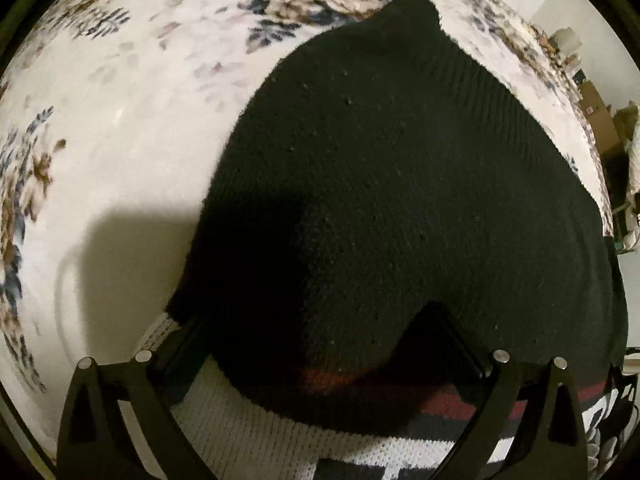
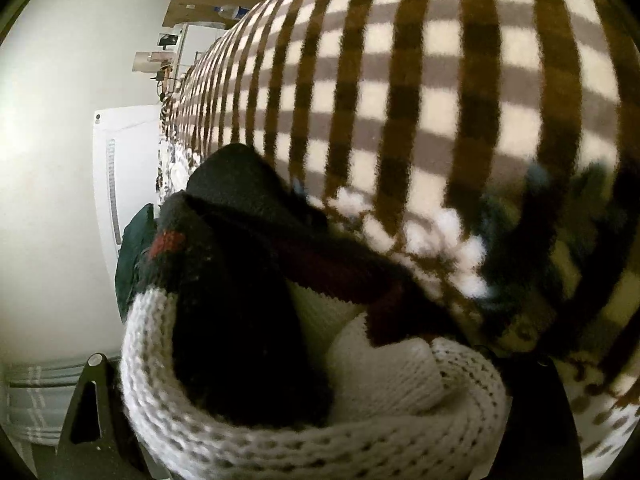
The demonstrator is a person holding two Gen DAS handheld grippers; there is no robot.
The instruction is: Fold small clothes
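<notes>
On the left, the floral bedspread is seen bare. The black knit garment lies spread on it, its long axis running away from the left gripper, whose jaws stand released, straddling the near hem without pressing it. To the right, a bunched end of the knit, white ribbing included, is grasped by the right gripper over the checked blanket; the right hand is judged nearer for folding.

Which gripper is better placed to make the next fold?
Left, probably. The left gripper is open over the flat black knit garment, while the right gripper is filled with bunched white, black and red knitwear.
</notes>
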